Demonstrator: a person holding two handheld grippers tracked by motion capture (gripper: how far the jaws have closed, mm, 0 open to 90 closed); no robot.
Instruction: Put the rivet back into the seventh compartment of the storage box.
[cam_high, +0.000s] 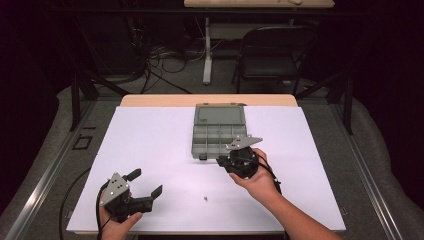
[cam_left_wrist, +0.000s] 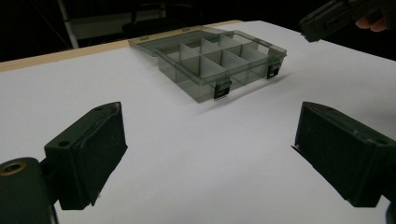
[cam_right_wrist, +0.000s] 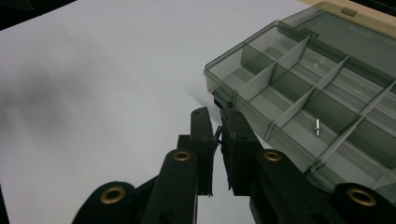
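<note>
An open grey see-through compartment box (cam_high: 194, 142) (cam_left_wrist: 204, 89) (cam_right_wrist: 227, 80) lies at the middle of the white table, its lid flat behind it. One small screw (cam_right_wrist: 317, 127) lies in a near compartment. My right gripper (cam_high: 220, 161) (cam_right_wrist: 215, 115) hovers at the box's near left corner, shut on a small thin screw (cam_right_wrist: 217, 132) pinched between its pads. It also shows at the top right of the left gripper view (cam_left_wrist: 327, 18). Another small screw (cam_high: 205, 198) lies loose on the table near the front. My left gripper (cam_high: 146, 182) (cam_left_wrist: 210, 154) rests at the front left, open with nothing between its jaws.
White sheet (cam_high: 150, 145) covers the tabletop, with a wooden edge (cam_high: 207, 100) at the back. Beyond the table stand a black folding chair (cam_high: 272, 55) and a tangle of cables (cam_high: 160, 57) on the floor.
</note>
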